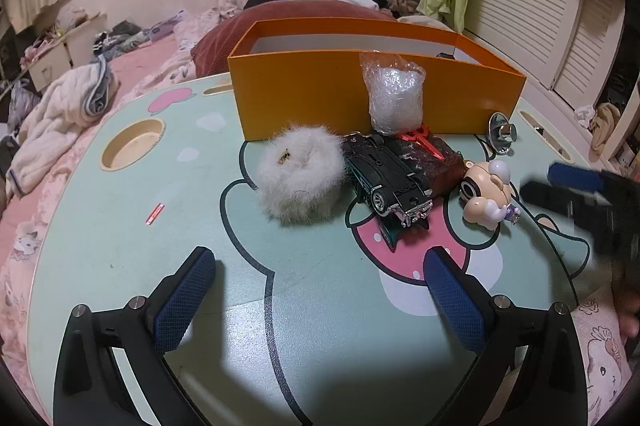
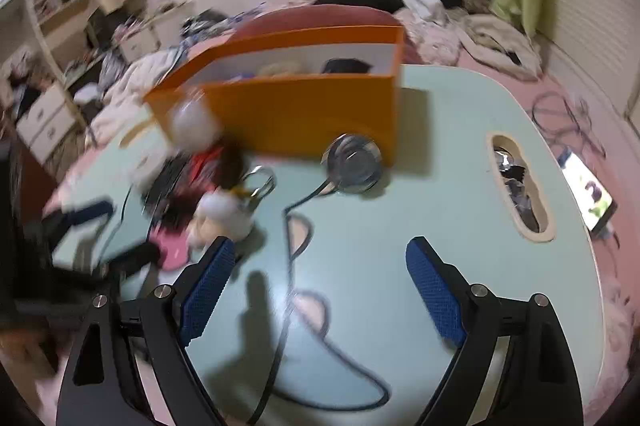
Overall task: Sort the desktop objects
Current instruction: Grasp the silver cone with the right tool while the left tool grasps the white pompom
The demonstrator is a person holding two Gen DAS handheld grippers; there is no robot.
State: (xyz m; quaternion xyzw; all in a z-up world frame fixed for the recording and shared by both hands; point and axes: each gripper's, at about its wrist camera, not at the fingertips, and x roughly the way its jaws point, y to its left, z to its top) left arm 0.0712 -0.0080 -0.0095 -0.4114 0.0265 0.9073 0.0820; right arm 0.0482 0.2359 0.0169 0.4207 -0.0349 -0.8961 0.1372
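An orange box (image 1: 360, 94) stands at the back of the green cartoon table (image 1: 120, 226). In front of it lie a white fluffy ring (image 1: 298, 172), an upside-down black toy car (image 1: 390, 180), a bag of clear beads (image 1: 396, 98), red scissors (image 1: 424, 140), a dark red block (image 1: 440, 166), a cartoon figure toy (image 1: 486, 192) and a round metal knob (image 1: 502, 134). My left gripper (image 1: 320, 266) is open and empty, short of the car. My right gripper (image 2: 320, 258) is open and empty, near the knob (image 2: 352, 162) and the figure toy (image 2: 224, 214). The right wrist view is blurred.
A round cup recess (image 1: 132, 144) and a small red strip (image 1: 155, 213) are on the table's left. A slot (image 2: 520, 186) is cut in the table's right side. A phone (image 2: 592, 194) lies on the pink bed. Bedding and clothes surround the table.
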